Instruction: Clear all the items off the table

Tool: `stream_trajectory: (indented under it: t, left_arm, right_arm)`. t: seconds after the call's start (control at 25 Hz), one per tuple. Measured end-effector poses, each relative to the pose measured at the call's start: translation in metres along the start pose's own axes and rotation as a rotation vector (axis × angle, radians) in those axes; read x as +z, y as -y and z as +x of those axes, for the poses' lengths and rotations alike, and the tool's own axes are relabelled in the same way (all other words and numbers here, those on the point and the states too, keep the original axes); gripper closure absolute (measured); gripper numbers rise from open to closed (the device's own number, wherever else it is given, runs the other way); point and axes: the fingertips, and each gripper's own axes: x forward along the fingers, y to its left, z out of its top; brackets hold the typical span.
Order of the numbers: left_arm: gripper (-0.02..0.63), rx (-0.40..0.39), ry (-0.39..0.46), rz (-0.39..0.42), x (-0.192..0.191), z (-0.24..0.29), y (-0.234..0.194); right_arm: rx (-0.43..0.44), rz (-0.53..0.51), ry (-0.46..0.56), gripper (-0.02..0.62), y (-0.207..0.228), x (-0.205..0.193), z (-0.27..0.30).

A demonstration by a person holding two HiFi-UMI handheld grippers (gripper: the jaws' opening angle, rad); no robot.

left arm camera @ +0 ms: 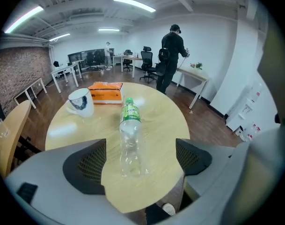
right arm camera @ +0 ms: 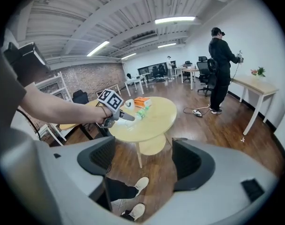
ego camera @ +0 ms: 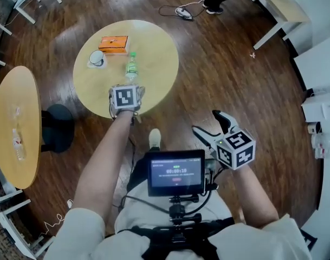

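You are holding the left tongs (left arm camera: 141,161) spread at the near edge of the bench (left arm camera: 165,111). The bottle (left arm camera: 129,139) is sitting framed between the two pads, and neither pad is touching it. Judging by the head view and the right gripper view, the bottle is lying on its side near the middle of the bench. Its long axis is running away from you, roughly along the line the tongs are pointing, with the base toward you and the green cap toward the orange box (left arm camera: 105,92). The mug (left arm camera: 80,102) is standing near the cap end, to its left. You are holding the right tongs (right arm camera: 143,159) spread as well, gripping nothing, off the bench and above the floor. The bottle is round, clear and looking light, so three faults are likely. A pad that is landing first is likely to roll the bottle sideways out of the gap. A push along its axis is likely to slide it into the box or the mug. A hard squeeze is likely to buckle the thin wall and send the bottle squirting forward. Pads that are riding too low are likely to scrape the bench top before they are closing on the widest part of the body.
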Motion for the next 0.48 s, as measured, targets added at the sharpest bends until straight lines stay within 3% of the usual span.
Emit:
stream_trajectory:
  t: [0.28,0.48]
  left_arm:
    - [0.147,0.001,-0.177,0.041,-0.020,0.093,-0.032]
    - [0.260,0.027,-0.220,0.010,-0.038,0.092,-0.038]
  right_arm:
    - [-0.043,0.096,-0.055,0.206,0.008,0.002,0.047]
    - [-0.067,0.121,-0.049,0.206,0.008,0.012,0.042]
